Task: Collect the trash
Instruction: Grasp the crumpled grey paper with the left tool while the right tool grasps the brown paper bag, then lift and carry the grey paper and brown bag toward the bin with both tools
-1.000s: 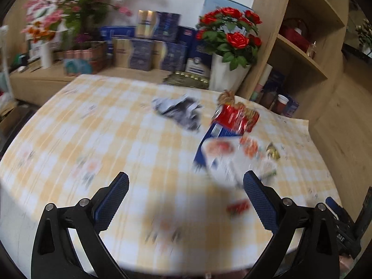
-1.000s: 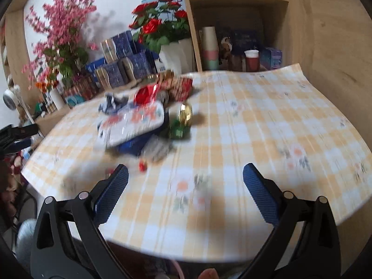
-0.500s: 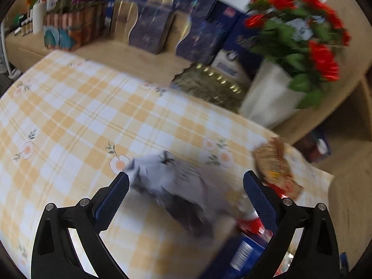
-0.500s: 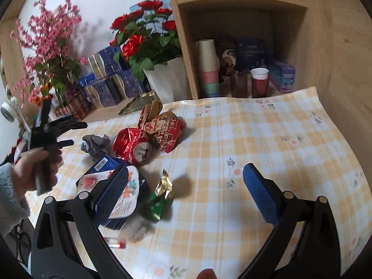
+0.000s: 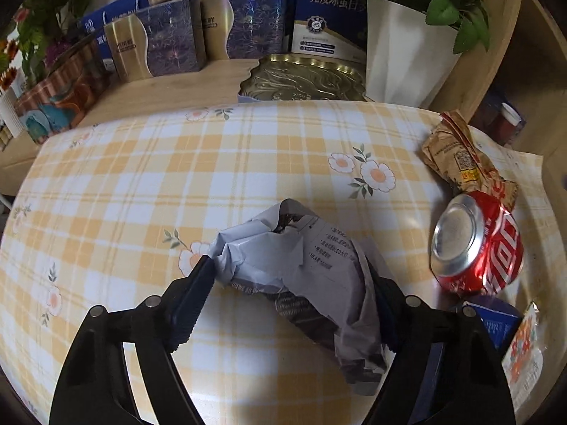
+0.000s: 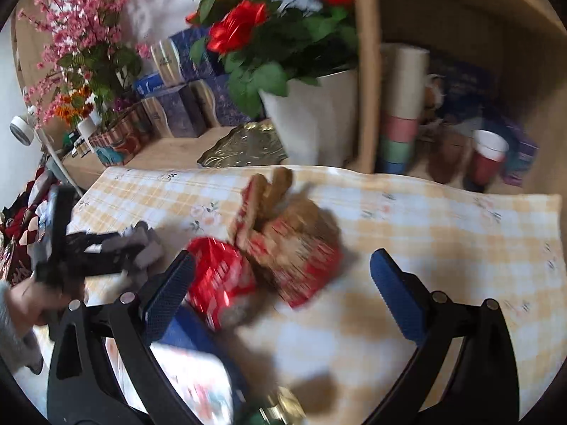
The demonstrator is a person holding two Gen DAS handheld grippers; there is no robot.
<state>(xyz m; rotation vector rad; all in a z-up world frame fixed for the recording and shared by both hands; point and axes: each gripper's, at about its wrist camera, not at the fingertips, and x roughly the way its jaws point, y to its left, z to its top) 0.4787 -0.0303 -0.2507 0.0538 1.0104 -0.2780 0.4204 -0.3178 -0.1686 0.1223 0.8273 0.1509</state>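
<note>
A crumpled grey paper [image 5: 294, 269] lies on the checked tablecloth [image 5: 149, 191]. My left gripper [image 5: 290, 276] has its jaws around the paper, both pads touching its sides, and appears shut on it. It also shows in the right wrist view [image 6: 141, 248]. A crushed red can [image 5: 478, 244] lies right of the paper, and a brown and red snack bag [image 5: 457, 156] lies behind the can. My right gripper [image 6: 283, 279] is open and hovers over the red can [image 6: 219, 279] and the snack bag [image 6: 290, 244].
A blue carton [image 5: 496, 322] with a printed wrapper lies at the near right. A white vase of red roses [image 5: 404, 56], a gold tray [image 5: 304, 81] and blue gift boxes [image 5: 170, 42] stand behind the table. A shelf with cups [image 6: 489, 156] is at the right.
My left gripper moved forward and closed in on the grey paper. My right gripper moved forward and left toward the can and the snack bag, still open.
</note>
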